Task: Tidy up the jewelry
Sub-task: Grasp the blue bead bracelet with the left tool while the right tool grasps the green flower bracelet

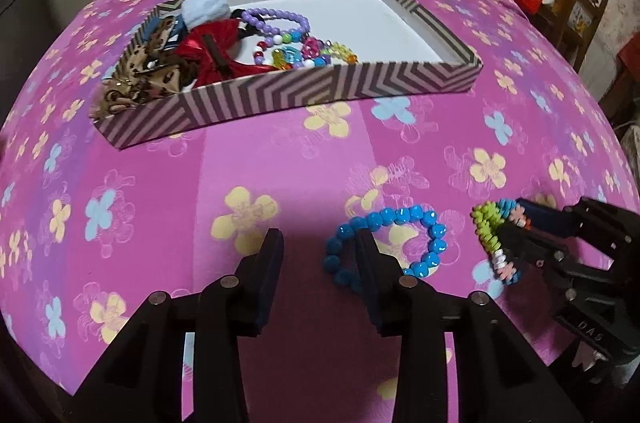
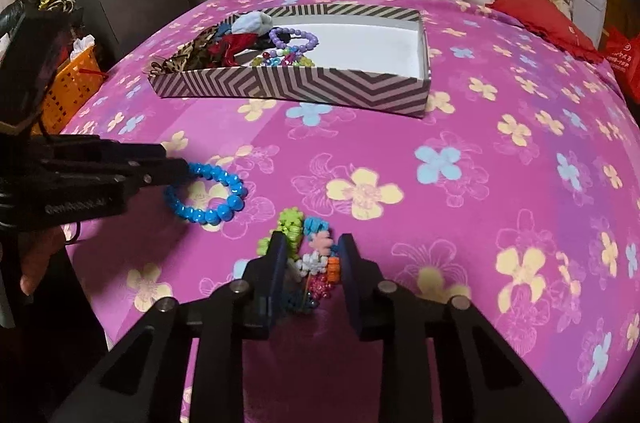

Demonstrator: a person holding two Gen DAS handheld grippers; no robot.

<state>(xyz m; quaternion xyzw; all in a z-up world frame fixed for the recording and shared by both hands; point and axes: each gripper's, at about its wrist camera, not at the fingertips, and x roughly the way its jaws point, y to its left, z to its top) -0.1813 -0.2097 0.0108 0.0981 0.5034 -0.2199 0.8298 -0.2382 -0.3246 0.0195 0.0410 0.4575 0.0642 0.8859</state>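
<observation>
the left gripper (image 1: pixel 318 255) hovers low over the pink flowered bedspread (image 1: pixel 280 159) with its jaws spread; one finger sits inside the ring of the blue bead bracelet (image 1: pixel 416 223), the other out on bare cloth, nothing pinched. that bracelet (image 2: pixel 224 211) lies flat on the cover. just to its right, the right gripper (image 2: pixel 310 255) straddles the multicoloured bead bracelet (image 2: pixel 316 255), a finger on either side; whether the pads are actually pressing it cannot be told. seen from the left wrist, this bracelet (image 1: pixel 490 235) sits at the fingertips of that gripper (image 1: pixel 516 227). farther back on the bed stands the chevron-striped box (image 1: pixel 320 87), holding a purple bead bracelet (image 1: pixel 280 19), a red bow (image 1: pixel 212 43) and leopard-print fabric (image 1: pixel 132 79) at its left end.
</observation>
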